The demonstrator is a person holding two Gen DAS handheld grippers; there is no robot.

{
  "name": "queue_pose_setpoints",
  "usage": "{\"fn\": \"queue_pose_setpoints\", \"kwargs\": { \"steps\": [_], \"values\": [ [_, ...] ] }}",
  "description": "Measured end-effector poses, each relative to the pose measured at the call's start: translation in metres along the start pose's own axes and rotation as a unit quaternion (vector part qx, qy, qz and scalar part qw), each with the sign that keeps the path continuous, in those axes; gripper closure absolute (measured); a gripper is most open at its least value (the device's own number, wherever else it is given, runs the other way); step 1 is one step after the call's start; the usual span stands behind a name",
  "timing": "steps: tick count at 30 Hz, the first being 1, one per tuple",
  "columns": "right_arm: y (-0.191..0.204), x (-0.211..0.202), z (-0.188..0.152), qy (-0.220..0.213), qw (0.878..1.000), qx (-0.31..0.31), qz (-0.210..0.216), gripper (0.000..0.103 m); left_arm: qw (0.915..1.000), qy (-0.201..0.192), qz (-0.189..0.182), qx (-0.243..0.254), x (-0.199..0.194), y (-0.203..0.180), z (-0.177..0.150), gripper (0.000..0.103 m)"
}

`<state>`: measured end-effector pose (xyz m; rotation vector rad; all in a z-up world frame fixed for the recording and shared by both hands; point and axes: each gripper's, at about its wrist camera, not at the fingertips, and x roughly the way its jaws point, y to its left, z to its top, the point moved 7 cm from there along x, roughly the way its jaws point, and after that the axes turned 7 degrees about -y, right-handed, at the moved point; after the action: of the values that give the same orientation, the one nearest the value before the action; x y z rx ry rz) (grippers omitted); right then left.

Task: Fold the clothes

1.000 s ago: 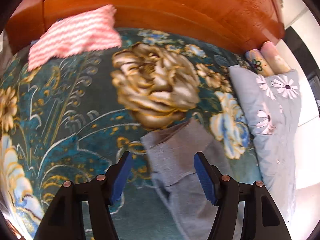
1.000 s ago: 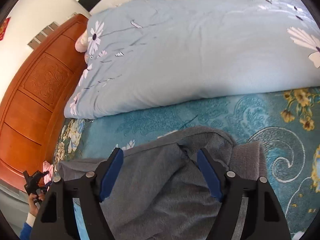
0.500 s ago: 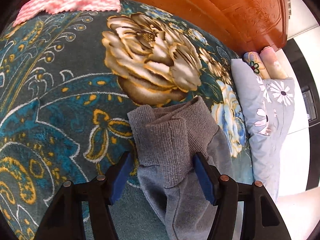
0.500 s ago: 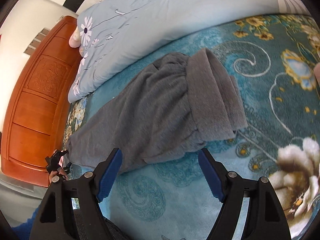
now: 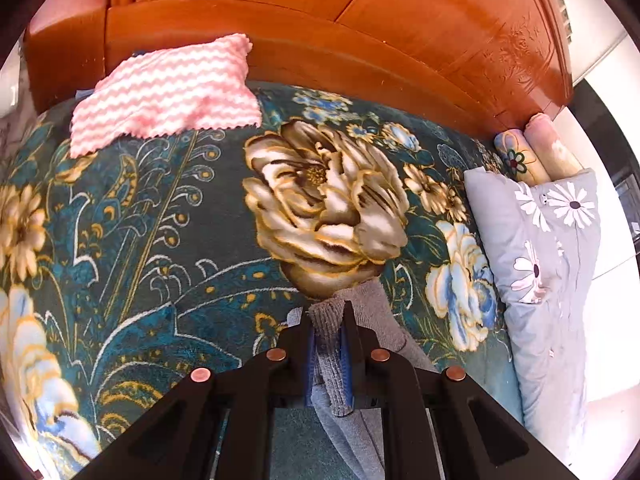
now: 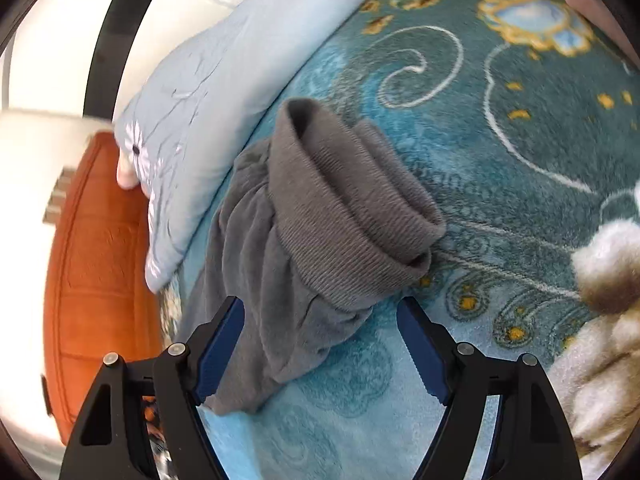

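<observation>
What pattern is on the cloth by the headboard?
Pink and white zigzag stripes on the cloth; clearest in the left wrist view.

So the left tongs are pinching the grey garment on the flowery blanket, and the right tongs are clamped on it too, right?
Not quite. The right tongs are open, as the right wrist view shows, above the grey garment without gripping it. The left tongs do pinch it, on the flowery blanket.

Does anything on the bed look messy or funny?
Yes. The grey garment lies bunched on the blanket, its ribbed band rolled over, not flat. The left gripper pinches its other ribbed end; the right gripper is open.
</observation>
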<state>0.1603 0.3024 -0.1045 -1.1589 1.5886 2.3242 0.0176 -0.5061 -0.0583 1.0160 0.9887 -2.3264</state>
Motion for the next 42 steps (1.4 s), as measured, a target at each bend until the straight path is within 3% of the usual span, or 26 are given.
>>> {"fn": "queue_pose_setpoints", "kwargs": {
  "steps": [2,6,9,10,12,13,14,16,17,19,22,23,25,26,29,33,35,38,40,42],
  "values": [
    [-0.003,-0.002,0.008,-0.022,0.999,0.022,0.01,0.023,1.0,0.003,0.001,0.003,0.003,0.004,-0.005,0.092],
    [0.006,0.005,0.014,-0.032,0.999,0.006,-0.008,0.021,0.9995,0.016,-0.025,0.004,0.011,-0.003,-0.008,0.091],
    [0.014,0.01,0.016,-0.038,0.999,-0.006,-0.03,0.024,0.9984,0.02,-0.036,0.04,0.009,-0.017,-0.003,0.091],
    [0.016,0.011,0.017,-0.038,0.998,-0.008,-0.039,0.028,0.9976,0.021,-0.04,0.053,0.008,-0.022,-0.002,0.09],
    [0.02,0.013,0.02,-0.035,0.998,-0.017,-0.058,0.068,0.9956,0.023,-0.047,0.078,0.007,-0.032,0.002,0.091],
    [0.026,0.011,0.023,-0.036,0.997,-0.032,-0.059,0.07,0.9943,0.024,-0.05,0.091,0.006,-0.037,0.003,0.091],
    [0.034,0.005,0.028,-0.043,0.997,-0.049,-0.051,0.081,0.9924,0.021,-0.074,0.097,0.002,-0.044,0.006,0.092],
    [0.051,-0.008,0.037,-0.063,0.994,-0.084,-0.034,0.083,0.9856,0.005,-0.146,0.084,-0.013,-0.059,0.014,0.093],
    [0.059,-0.017,0.042,-0.076,0.992,-0.1,-0.026,0.083,0.9834,-0.006,-0.163,0.079,-0.016,-0.062,0.017,0.093],
    [0.061,-0.02,0.045,-0.077,0.99,-0.116,-0.033,0.083,0.9881,-0.003,-0.129,0.084,-0.004,-0.056,0.015,0.093],
    [0.039,-0.01,0.037,-0.051,0.991,-0.105,-0.069,0.083,0.9948,0.051,-0.049,0.073,0.035,-0.022,-0.003,0.092],
    [0.031,-0.007,0.033,-0.044,0.992,-0.096,-0.075,0.083,0.9957,0.052,-0.035,0.068,0.041,-0.012,-0.007,0.092],
    [0.022,-0.004,0.028,-0.037,0.993,-0.084,-0.078,0.083,0.9961,0.045,-0.045,0.062,0.042,-0.005,-0.01,0.091],
    [0.019,-0.004,0.028,-0.035,0.993,-0.082,-0.079,0.083,0.9957,0.044,-0.048,0.065,0.042,-0.006,-0.011,0.085],
    [0.012,-0.005,0.027,-0.03,0.993,-0.075,-0.08,0.082,0.994,0.047,-0.033,0.093,0.043,-0.006,-0.015,0.049],
    [0.014,-0.005,0.027,-0.03,0.993,-0.077,-0.08,0.082,0.9941,0.075,-0.036,0.071,0.055,0.005,-0.028,0.045],
    [0.013,-0.005,0.025,-0.03,0.995,-0.068,-0.074,0.082,0.9958,0.06,-0.051,0.047,0.054,0.008,-0.029,0.045],
    [0.011,-0.005,0.022,-0.03,0.996,-0.054,-0.064,0.082,0.9948,0.056,-0.084,0.013,0.055,0.006,-0.028,0.047],
    [0.01,-0.006,0.02,-0.03,0.997,-0.044,-0.058,0.082,0.9941,0.059,-0.091,0.009,0.057,0.001,-0.03,0.055],
    [0.009,-0.006,0.018,-0.03,0.998,-0.035,-0.051,0.08,0.9945,0.054,-0.089,0.012,0.057,-0.004,-0.032,0.086]
  ]
}}
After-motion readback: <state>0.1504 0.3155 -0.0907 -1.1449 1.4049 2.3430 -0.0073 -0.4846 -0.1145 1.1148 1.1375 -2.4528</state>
